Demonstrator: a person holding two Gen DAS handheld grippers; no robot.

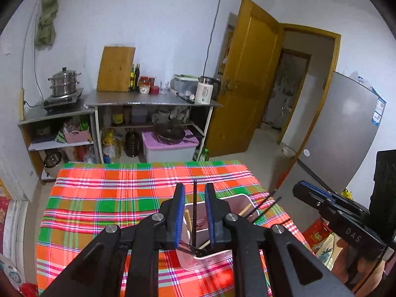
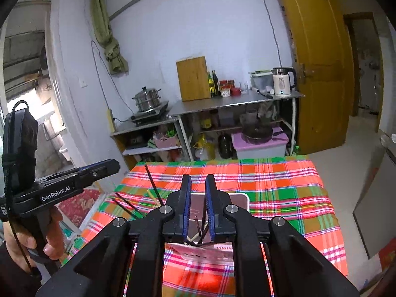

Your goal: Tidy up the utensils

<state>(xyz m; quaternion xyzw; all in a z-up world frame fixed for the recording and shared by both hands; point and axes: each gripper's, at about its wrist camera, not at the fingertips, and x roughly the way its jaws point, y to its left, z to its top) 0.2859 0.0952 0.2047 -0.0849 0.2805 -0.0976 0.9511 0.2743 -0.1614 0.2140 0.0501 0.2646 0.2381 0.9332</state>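
Left wrist view. Left claw (image 1: pixel 194 200): black arms, blue pads, jaws a little apart with nothing clamped. One dark chopstick (image 1: pixel 194 212) stands upright in the gap between the pads; whether it touches either pad I cannot tell. Bin (image 1: pixel 243 199): white, rectangular, open-topped, resting on the desk (image 1: pixel 104 198) directly under the claw. Contents: dark chopsticks and pale wooden chopsticks (image 1: pixel 188 221), loosely jumbled, several leaning out over the bin's right rim. Desk cover: plaid cloth in orange, green, pink and white. Right claw (image 1: pixel 303 189): at the right edge, seen side-on, jaws showing only a narrow gap, apart from the bin.

Right wrist view. Right claw (image 2: pixel 198 198): same make, jaws a little apart, nothing between the pads. Bin (image 2: pixel 241 198): just beyond and below the claw, near the desk's (image 2: pixel 284 188) near edge. Dark chopsticks (image 2: pixel 153 183) fan out to the left of the bin, tilted upward; one pale stick (image 2: pixel 153 197) among them; further dark tips cluster low between the claw's arms. Left claw (image 2: pixel 116 165): at the left, side-on, carried in a hand (image 2: pixel 29 242); its opening cannot be judged from this angle.
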